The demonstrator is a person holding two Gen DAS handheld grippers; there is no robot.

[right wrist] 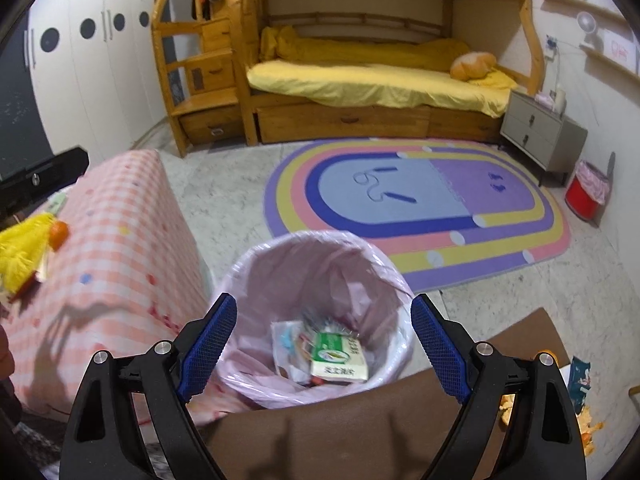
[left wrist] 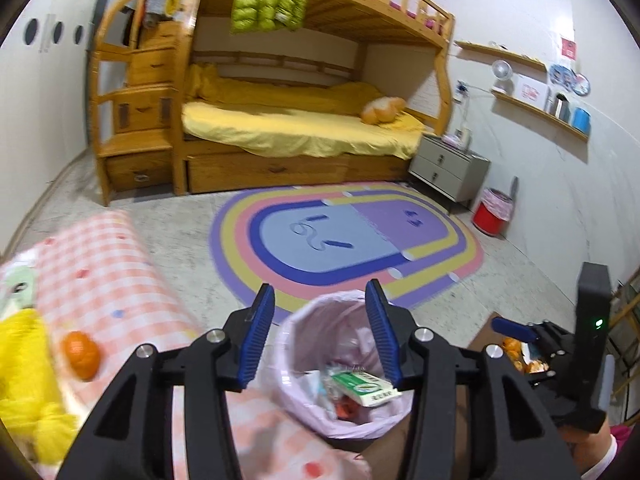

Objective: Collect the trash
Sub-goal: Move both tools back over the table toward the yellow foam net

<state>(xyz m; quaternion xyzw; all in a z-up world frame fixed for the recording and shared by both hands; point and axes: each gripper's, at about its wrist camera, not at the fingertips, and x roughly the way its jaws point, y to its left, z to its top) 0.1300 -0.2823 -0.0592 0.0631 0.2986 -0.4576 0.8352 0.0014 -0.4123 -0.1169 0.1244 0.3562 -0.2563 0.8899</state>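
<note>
Bedroom: wooden bunk bed (right wrist: pixel 360 92) with yellow sheets, oval rainbow rug (right wrist: pixel 420 208) on a pale speckled floor. Round bin lined with a pink plastic bag (right wrist: pixel 280 280) stands beside the pink-checked covered bench (right wrist: pixel 108 240). Inside it: green-and-white carton (right wrist: pixel 340 358) among wrappers. Left tool (left wrist: pixel 320 332) and right tool (right wrist: pixel 322 348) both spread wide, empty, above the bin. Orange peel scraps (right wrist: pixel 588 420) lie at right.

A wooden bunk bed (right wrist: pixel 360 60) stands behind a rainbow rug (right wrist: pixel 420 208), nightstand (right wrist: pixel 536 132) beside.
</note>
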